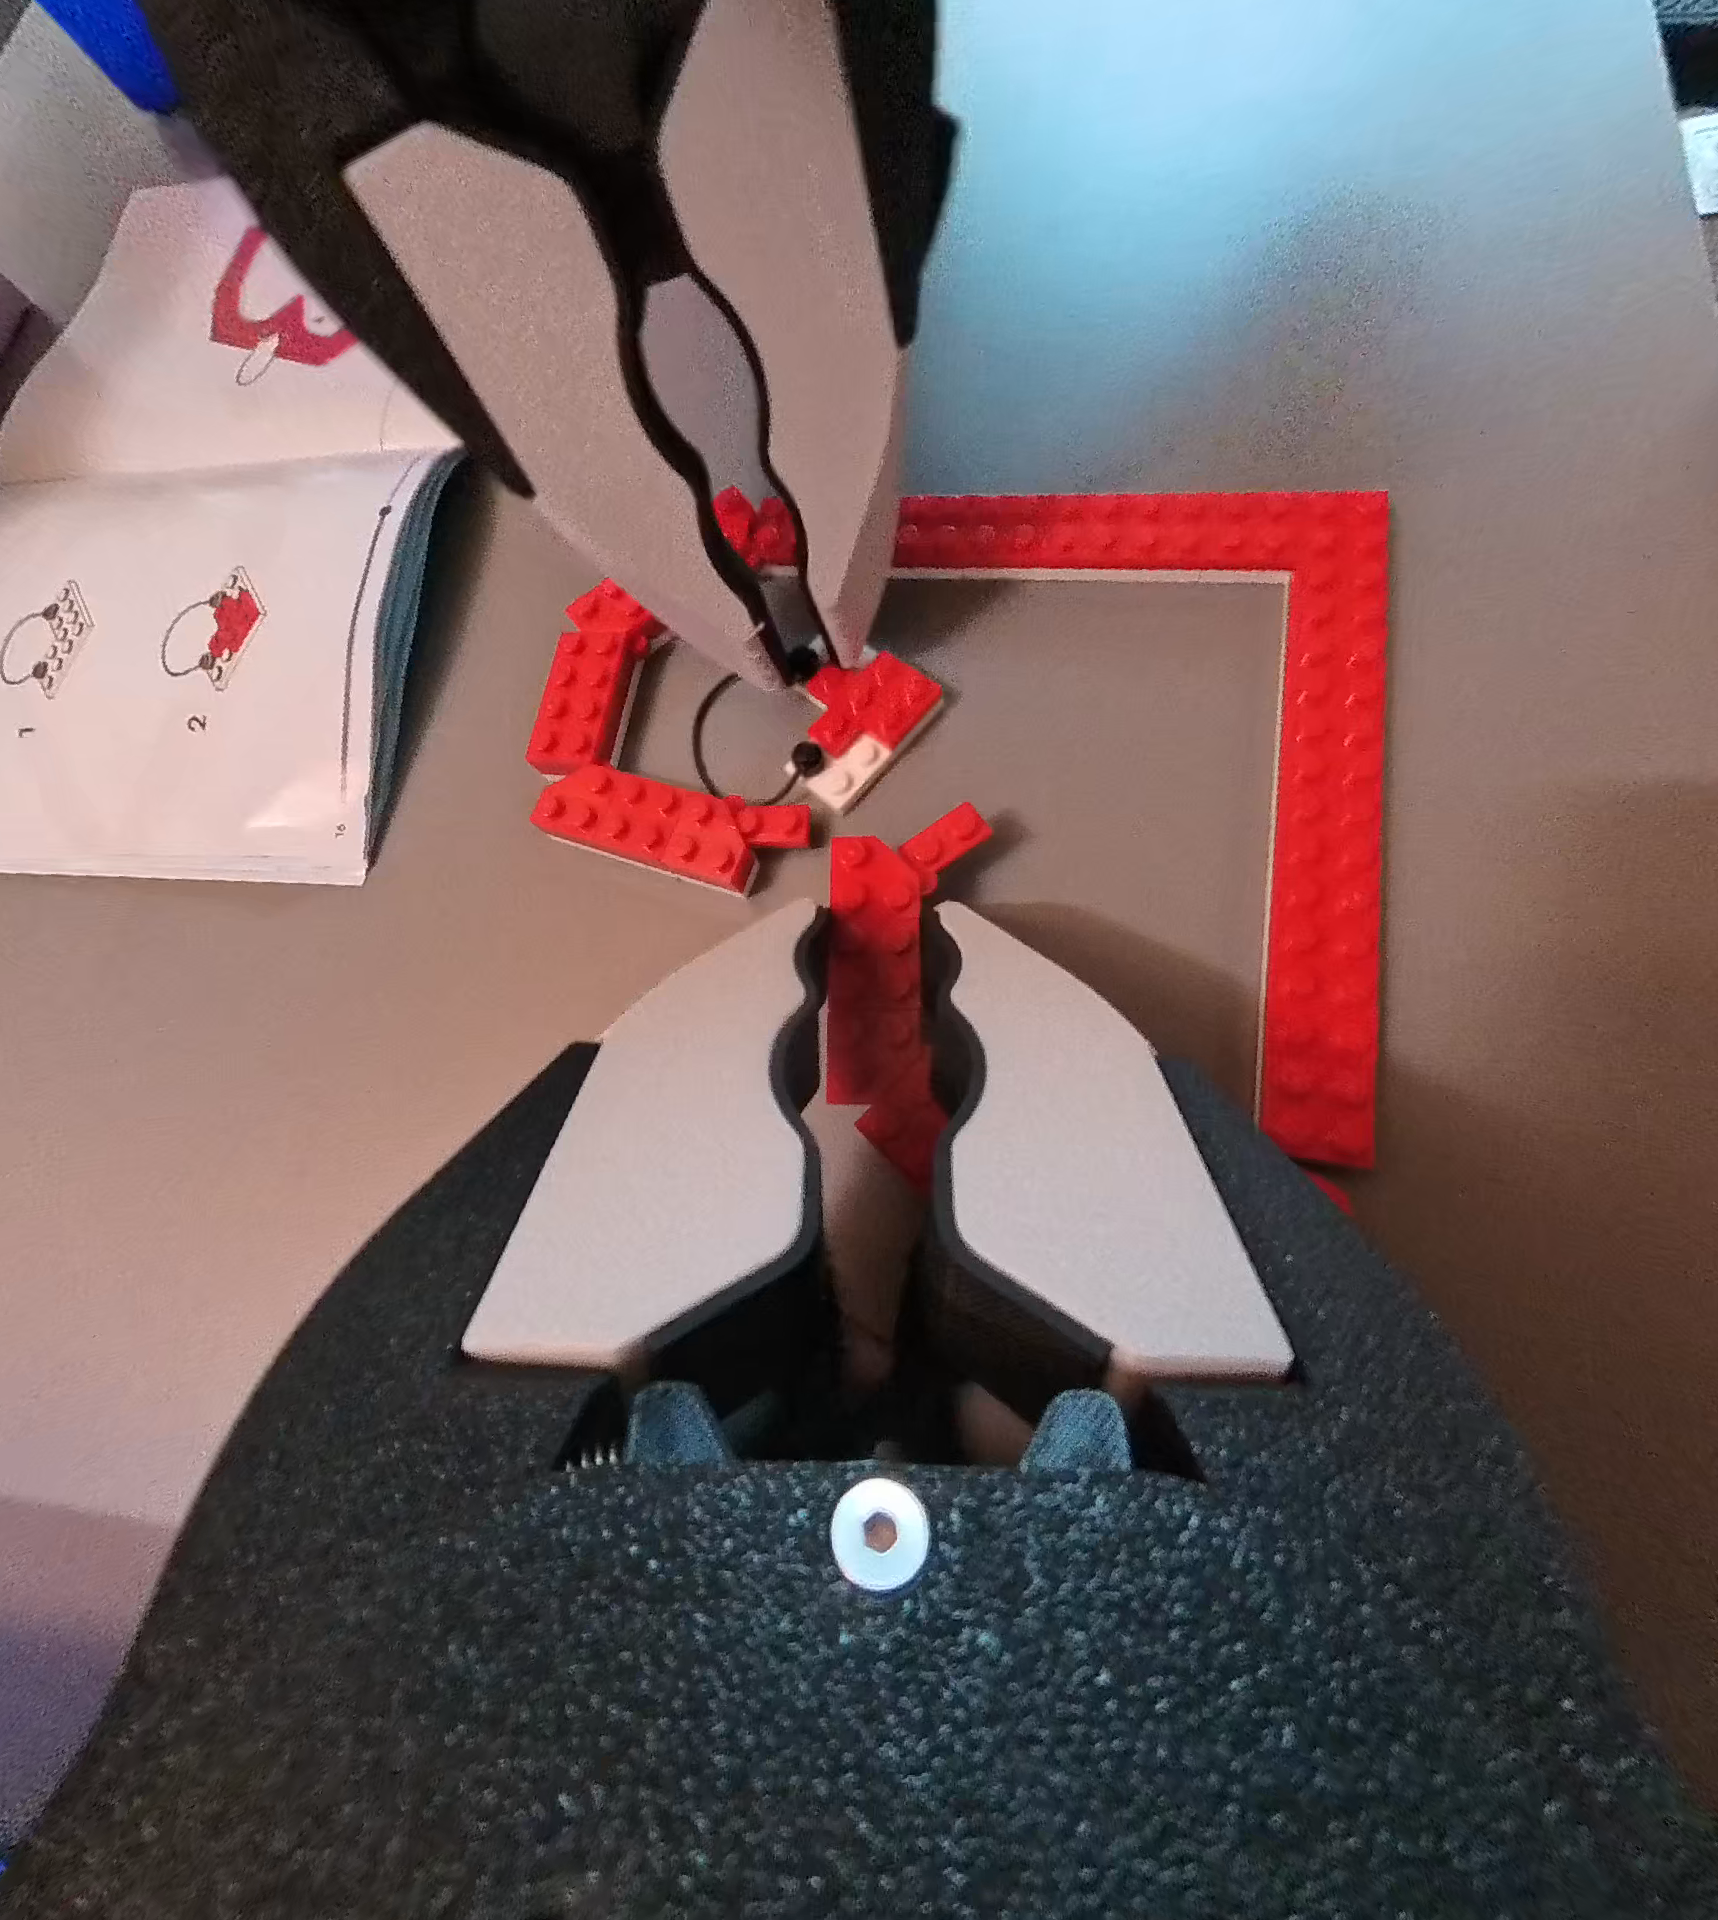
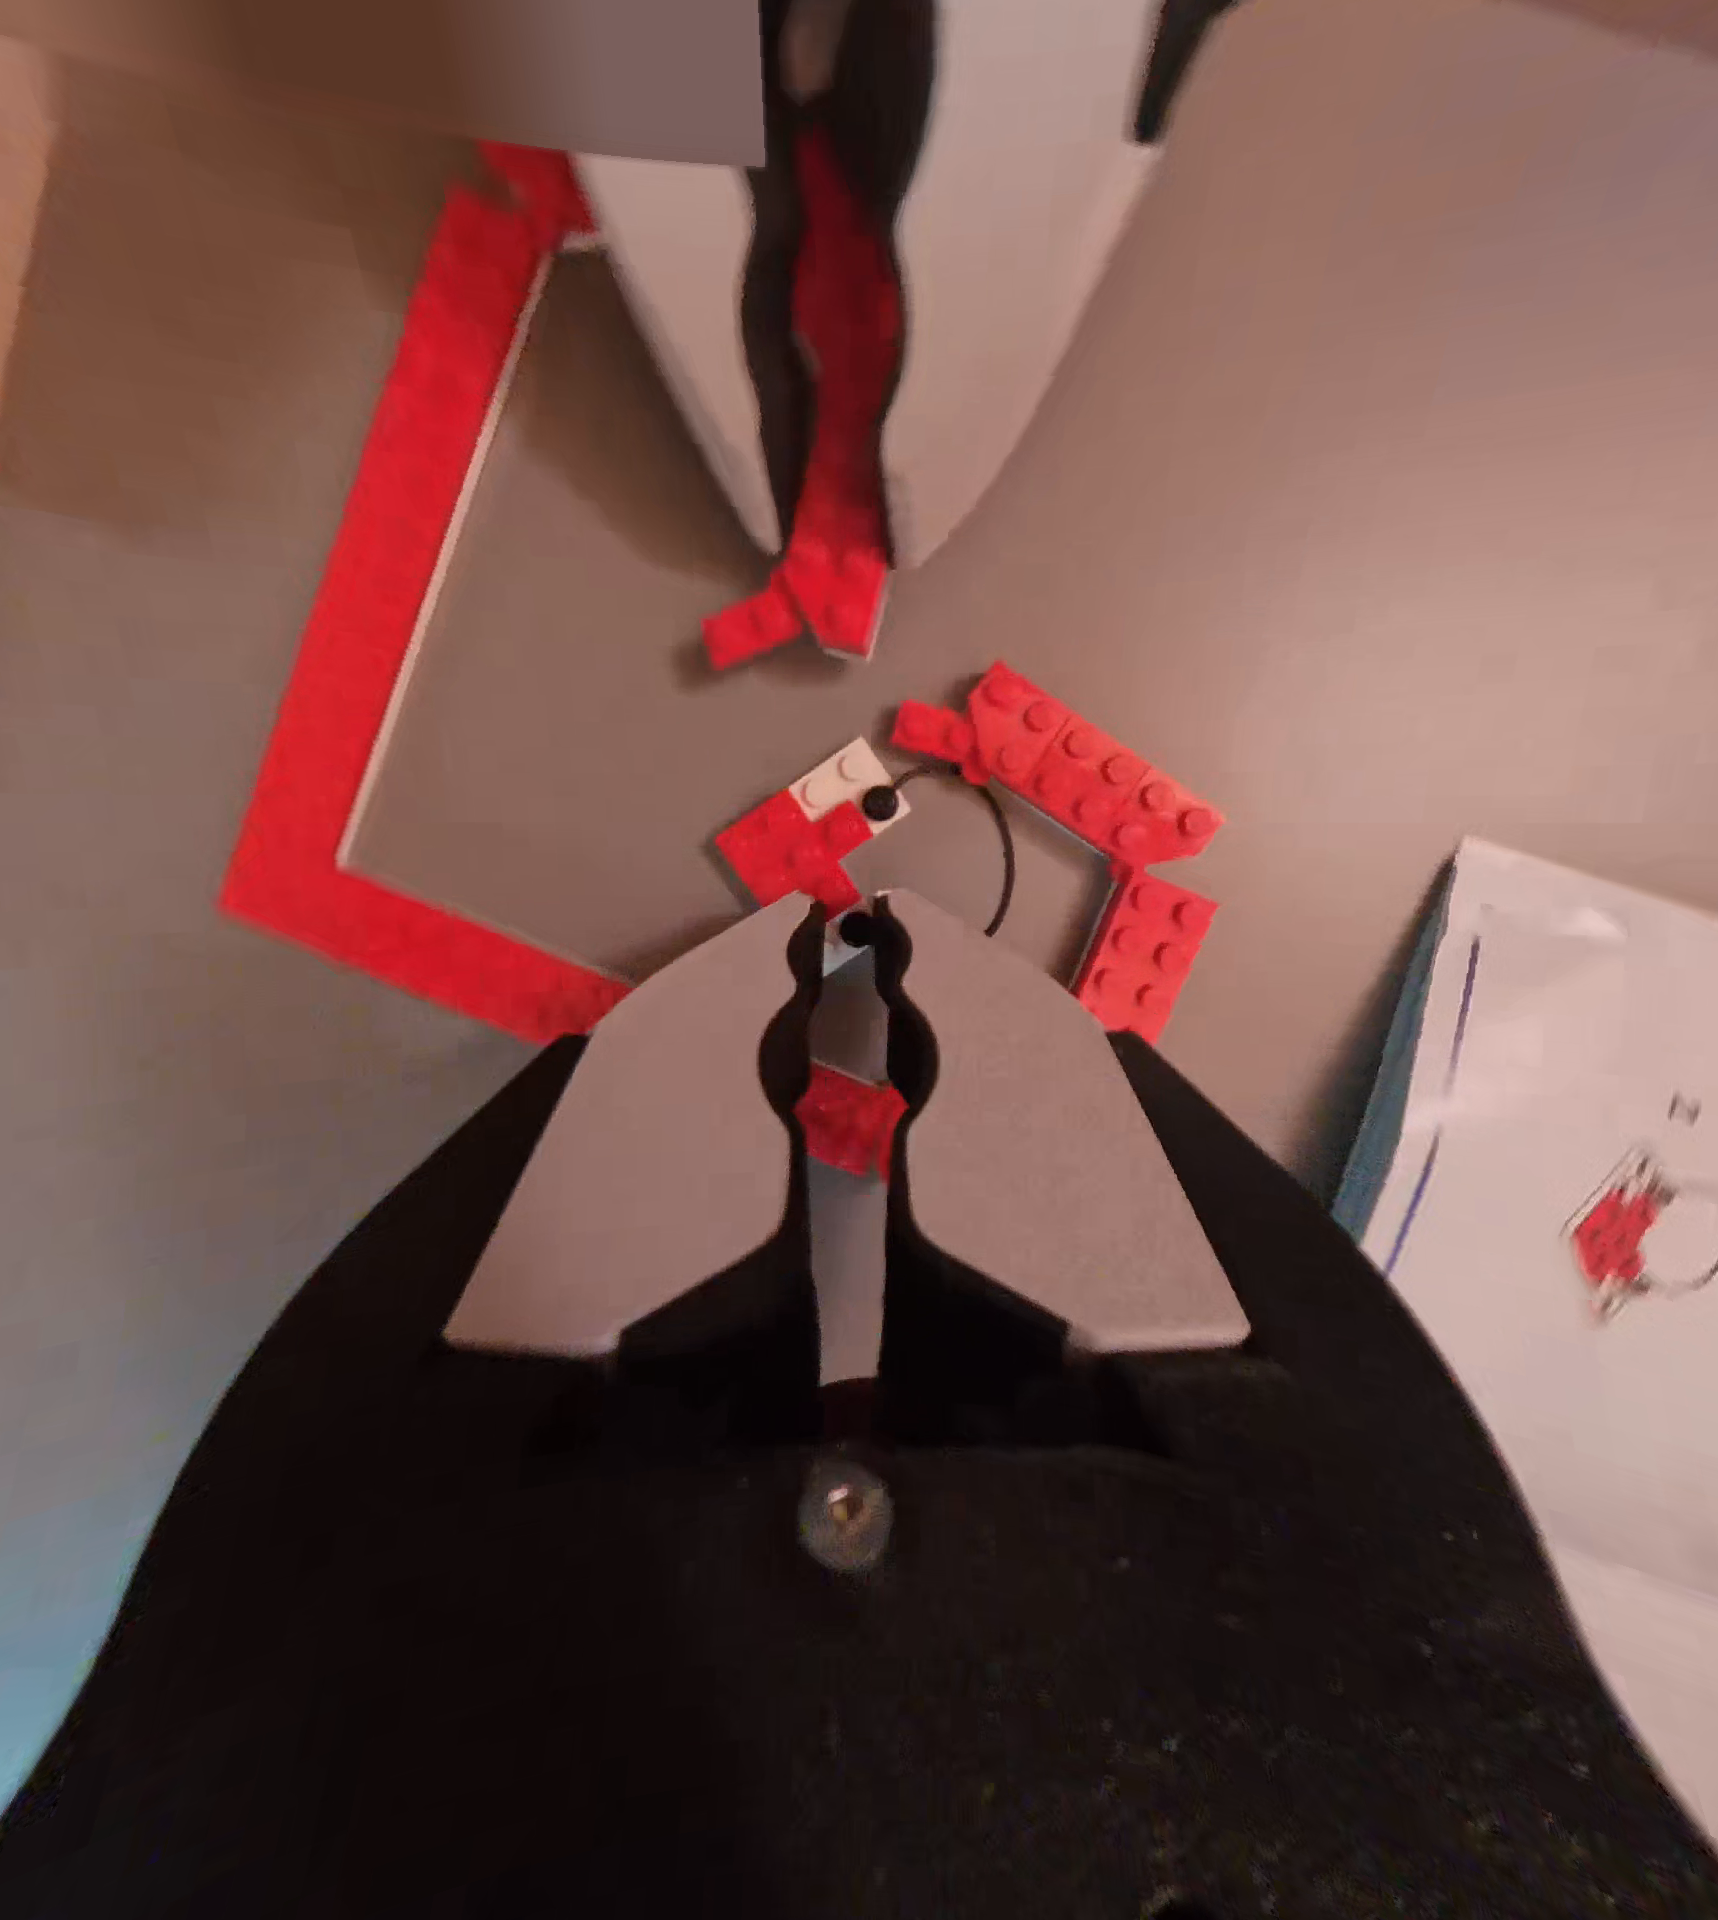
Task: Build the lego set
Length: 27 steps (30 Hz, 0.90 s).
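Left gripper [image 1: 874, 914] is clenched on a long red strip of plates [image 1: 874, 966], gripped across its narrow width, with the free end and a small angled red plate [image 1: 946, 834] projecting past the fingertips; the right wrist view confirms the strip pinched between the left fingers [image 2: 689, 343] and carried just above the worktop [image 1: 1094, 748]. Right gripper [image 2: 850, 914] has its fingers nearly together at the near corner of the small red-and-white plate assembly [image 1: 876, 717], about one black pin [image 2: 860, 928] of the thin black cord loop [image 2: 1002, 842]; whether it truly bears on the pin or only rests against it cannot be told. The second black pin [image 1: 808, 755] sits on the white plate. The assembly lies on the worktop inside the large red L-shaped frame [image 1: 1328, 810]; a hooked run of red plates [image 1: 616, 800] lies just beside it, and the open instruction booklet [image 1: 159, 665] is off to the side. Handling judgement: all pieces are light, rigid plastic with smooth sides, so they will slide on the worktop and can twist out of a two-point pinch. The long strip is stiff along each plate but probably weak at its stud joints; holding it near mid-length across the width, as now, seems sound, and pressing should be done close to the joint. The small assembly wants holding by its plate edges, not by the cord, which is flexible and gives no purchase; the pins look easy to pop out under side load.
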Tool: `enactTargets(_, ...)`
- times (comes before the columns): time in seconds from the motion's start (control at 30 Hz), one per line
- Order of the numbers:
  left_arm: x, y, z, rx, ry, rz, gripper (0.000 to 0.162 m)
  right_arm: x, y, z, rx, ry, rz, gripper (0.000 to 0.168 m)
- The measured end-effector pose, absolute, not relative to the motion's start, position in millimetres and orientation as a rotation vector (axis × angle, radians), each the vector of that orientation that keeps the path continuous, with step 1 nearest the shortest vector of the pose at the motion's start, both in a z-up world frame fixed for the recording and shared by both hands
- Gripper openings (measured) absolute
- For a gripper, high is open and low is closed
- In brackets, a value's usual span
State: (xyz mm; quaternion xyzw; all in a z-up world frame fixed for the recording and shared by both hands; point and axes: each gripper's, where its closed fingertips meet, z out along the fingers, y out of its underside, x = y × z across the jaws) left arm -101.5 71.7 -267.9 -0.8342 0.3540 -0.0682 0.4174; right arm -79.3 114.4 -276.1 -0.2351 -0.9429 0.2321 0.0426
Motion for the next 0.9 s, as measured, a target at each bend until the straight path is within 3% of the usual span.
enactTargets(0.17,-101.1,71.7,-267.6,-2.091,0.875,-0.183,0.016,-73.4,95.5,-274.7,-1.090,-2.573,0.771,0.009)
enactTargets(0.4,-99.8,71.5,-268.2,-2.096,0.876,-0.177,0.016,-72.2,90.0,-271.5,-1.081,-2.457,0.816,0.030)
enactTargets(0.53,-102.6,72.5,-266.2,-2.099,0.859,-0.171,0.016,-74.0,74.4,-277.6,-1.006,-2.500,0.859,0.019)
enactTargets(0.9,-103.9,71.3,-270.5,-2.122,0.864,-0.188,0.016,-71.5,71.1,-277.6,-0.718,-2.599,0.941,0.019)
